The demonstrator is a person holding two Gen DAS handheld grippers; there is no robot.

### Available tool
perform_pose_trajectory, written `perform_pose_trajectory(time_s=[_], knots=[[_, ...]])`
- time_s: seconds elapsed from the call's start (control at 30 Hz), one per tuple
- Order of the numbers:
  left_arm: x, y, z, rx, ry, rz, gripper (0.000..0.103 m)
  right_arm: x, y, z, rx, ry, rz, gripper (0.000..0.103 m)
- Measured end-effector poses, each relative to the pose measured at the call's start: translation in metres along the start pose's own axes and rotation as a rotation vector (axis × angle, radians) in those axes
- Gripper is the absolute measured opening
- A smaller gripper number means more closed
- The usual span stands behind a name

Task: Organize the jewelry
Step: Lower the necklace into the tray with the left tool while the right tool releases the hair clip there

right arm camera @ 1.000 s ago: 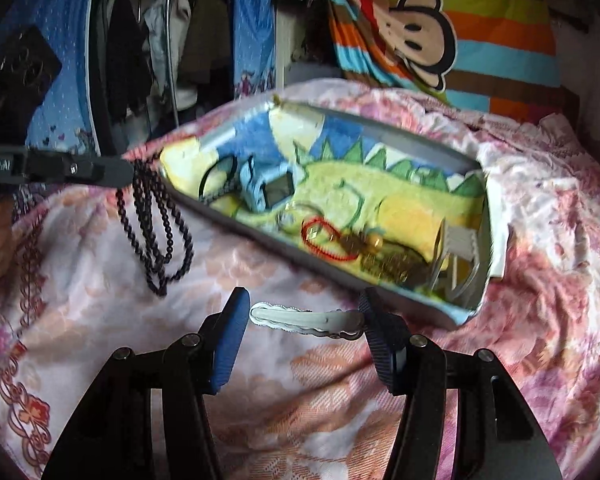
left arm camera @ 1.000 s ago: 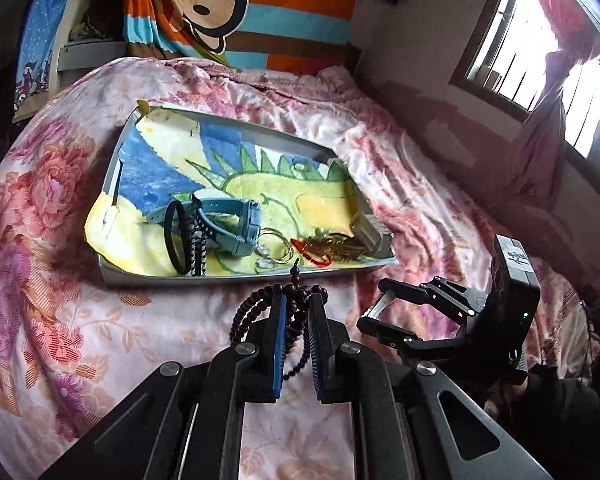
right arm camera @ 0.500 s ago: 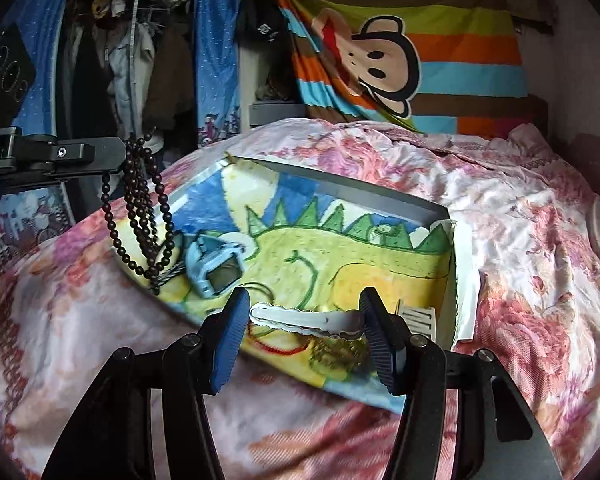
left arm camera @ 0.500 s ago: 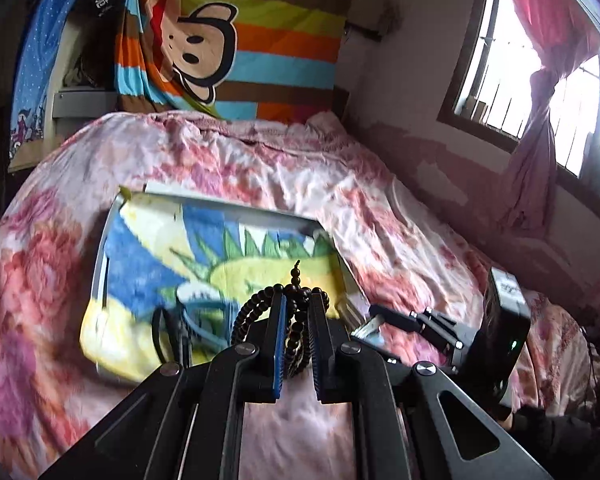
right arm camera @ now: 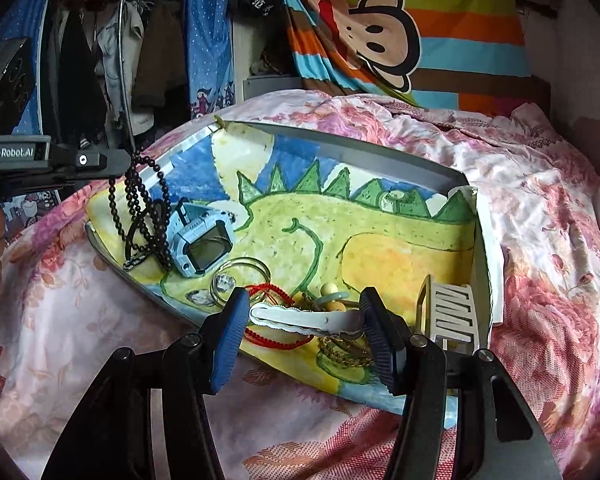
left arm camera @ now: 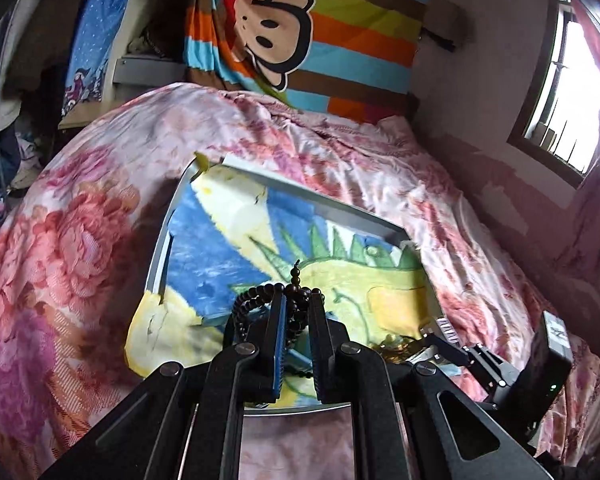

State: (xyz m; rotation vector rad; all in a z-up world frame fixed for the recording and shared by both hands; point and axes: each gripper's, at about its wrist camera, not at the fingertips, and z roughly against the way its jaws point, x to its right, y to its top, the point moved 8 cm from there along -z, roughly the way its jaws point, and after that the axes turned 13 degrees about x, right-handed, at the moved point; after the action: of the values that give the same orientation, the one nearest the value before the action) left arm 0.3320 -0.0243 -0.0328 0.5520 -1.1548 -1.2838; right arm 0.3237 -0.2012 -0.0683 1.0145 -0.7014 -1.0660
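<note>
Floral bedspread (right arm camera: 540,208), tray (right arm camera: 340,148); left fingers (left arm camera: 296,304) clenching beads (right arm camera: 140,200), right fingers (right arm camera: 304,320) gripping hairclip (right arm camera: 304,318).

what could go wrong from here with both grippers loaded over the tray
1. The dark bead strand hangs in long loops from the left gripper, right by the blue watch and a black ring; lowered there, it may tangle.
2. The right gripper holds the silver hair clip only by its ends; it may twist loose onto the red cord bracelet.
</note>
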Motion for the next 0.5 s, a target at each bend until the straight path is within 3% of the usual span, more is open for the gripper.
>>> perform_pose_trajectory(time_s=[0.5], knots=[[-0.016, -0.024, -0.014, -0.095, 0.106, -0.034, 0.011, 0.000, -0.010, -0.007, -0.044, -0.020, 0.007, 0.054]])
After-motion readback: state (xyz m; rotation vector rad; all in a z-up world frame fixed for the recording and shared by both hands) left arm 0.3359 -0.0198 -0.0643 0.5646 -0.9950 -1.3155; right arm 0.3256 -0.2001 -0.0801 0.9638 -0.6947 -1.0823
